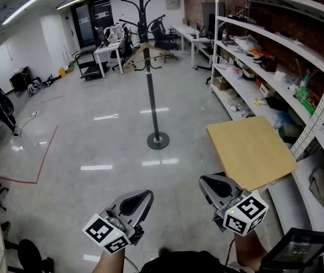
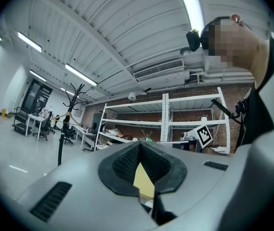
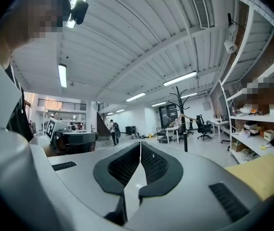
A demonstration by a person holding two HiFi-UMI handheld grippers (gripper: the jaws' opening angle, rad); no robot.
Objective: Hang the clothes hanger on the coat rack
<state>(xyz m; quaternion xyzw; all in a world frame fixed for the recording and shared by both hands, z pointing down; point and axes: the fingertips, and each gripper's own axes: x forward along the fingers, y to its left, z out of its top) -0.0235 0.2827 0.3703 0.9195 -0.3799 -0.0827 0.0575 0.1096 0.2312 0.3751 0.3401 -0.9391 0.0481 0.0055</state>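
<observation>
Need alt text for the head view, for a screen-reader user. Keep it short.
Two handheld grippers, left gripper and right gripper, both shut and empty, point across a grey floor toward a black coat rack with a wooden clothes hanger hanging on it. A light wooden tabletop and cluttered metal shelves line the right side.

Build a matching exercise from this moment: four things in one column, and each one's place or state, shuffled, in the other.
Things:
1. black metal coat rack
2. pale wooden clothes hanger
3. tan square wooden board
4. left gripper

Place or state:
a. jaws shut, nothing between them
b. stands on the glossy grey floor, mid-room
c. beside the white metal shelving
d. hangs on the rack

Pairs: 1-b, 2-d, 3-c, 4-a
</observation>
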